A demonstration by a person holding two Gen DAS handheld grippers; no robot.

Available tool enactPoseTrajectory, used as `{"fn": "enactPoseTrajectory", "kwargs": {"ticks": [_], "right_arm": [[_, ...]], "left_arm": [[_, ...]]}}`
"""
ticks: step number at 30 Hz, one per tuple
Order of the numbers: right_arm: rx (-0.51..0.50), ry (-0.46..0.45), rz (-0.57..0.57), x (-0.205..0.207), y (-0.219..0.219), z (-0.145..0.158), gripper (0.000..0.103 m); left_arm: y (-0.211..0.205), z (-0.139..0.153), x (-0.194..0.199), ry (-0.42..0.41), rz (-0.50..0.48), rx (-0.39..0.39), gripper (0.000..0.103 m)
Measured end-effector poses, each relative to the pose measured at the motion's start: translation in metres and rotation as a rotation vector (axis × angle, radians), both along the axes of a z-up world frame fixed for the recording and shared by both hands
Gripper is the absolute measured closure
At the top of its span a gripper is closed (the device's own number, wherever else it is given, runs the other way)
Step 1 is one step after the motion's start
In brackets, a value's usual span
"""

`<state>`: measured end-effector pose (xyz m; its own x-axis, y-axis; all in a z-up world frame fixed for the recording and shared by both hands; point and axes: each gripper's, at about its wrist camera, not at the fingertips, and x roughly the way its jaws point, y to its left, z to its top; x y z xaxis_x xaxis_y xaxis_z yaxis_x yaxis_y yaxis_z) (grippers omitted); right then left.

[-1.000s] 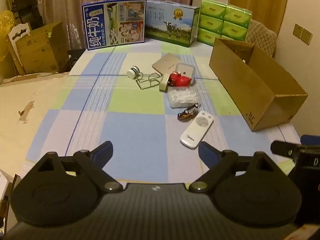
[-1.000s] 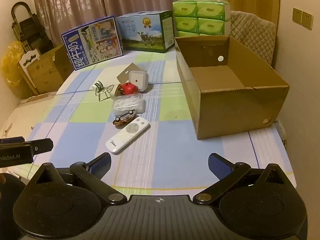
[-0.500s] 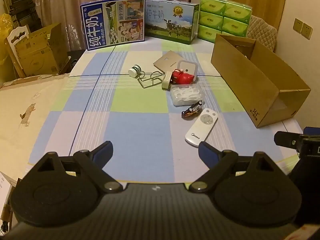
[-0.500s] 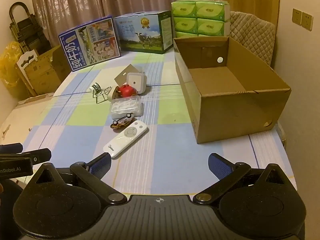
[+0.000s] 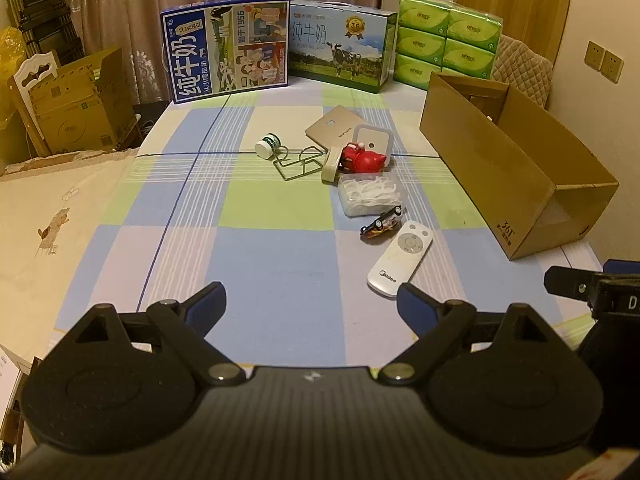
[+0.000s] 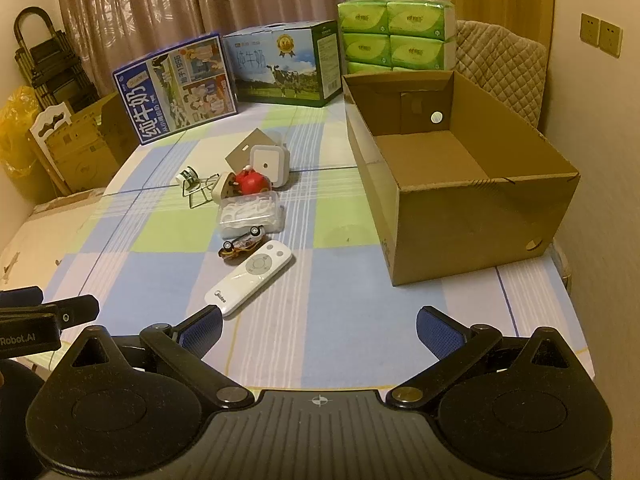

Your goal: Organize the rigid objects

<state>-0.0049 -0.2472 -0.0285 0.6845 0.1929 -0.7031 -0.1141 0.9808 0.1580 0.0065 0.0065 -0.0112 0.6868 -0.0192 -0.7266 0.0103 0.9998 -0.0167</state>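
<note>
Several small things sit bunched in the middle of the checked tablecloth (image 5: 272,264), and nothing is in anyone's grasp. Nearest of them is the white remote (image 5: 400,258) (image 6: 249,277), lying slantwise, with the little toy car (image 5: 381,221) (image 6: 243,241) just beyond its far end. Behind the car comes the clear plastic tub (image 5: 369,193) (image 6: 250,215) of white picks, then the red toy (image 5: 362,159) (image 6: 251,181) with a cream-coloured roll (image 5: 329,165) close at its left. A white square container (image 5: 373,141) (image 6: 269,162) stands just past the red toy, partly over a tan card (image 5: 335,125). Left of the roll lies a bent wire frame (image 5: 298,163) and a small green-and-white bottle (image 5: 268,144) on its side.

Off to the right, well apart from the cluster, the open cardboard box (image 6: 460,184) (image 5: 516,168) shows a bare floor.

Both tools hover low over the near edge. The left gripper (image 5: 310,300) has its fingers spread wide with nothing between them; the right gripper (image 6: 319,326) is just as wide apart, its left fingertip (image 6: 202,325) near the remote's close end.

At the far edge stand two milk cartons (image 5: 228,50) and stacked green tissue packs (image 5: 448,40).
</note>
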Motion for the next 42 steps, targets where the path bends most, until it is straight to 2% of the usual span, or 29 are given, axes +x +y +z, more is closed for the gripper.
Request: {"fn": "enactPoseTrajectory", "kwargs": {"ticks": [42], "right_arm": [[0.004, 0.014, -0.006, 0.0039, 0.0084, -0.0061, 0.002]], "left_arm": [[0.0056, 0.0047, 0.0051, -0.002, 0.004, -0.014, 0.013]]}}
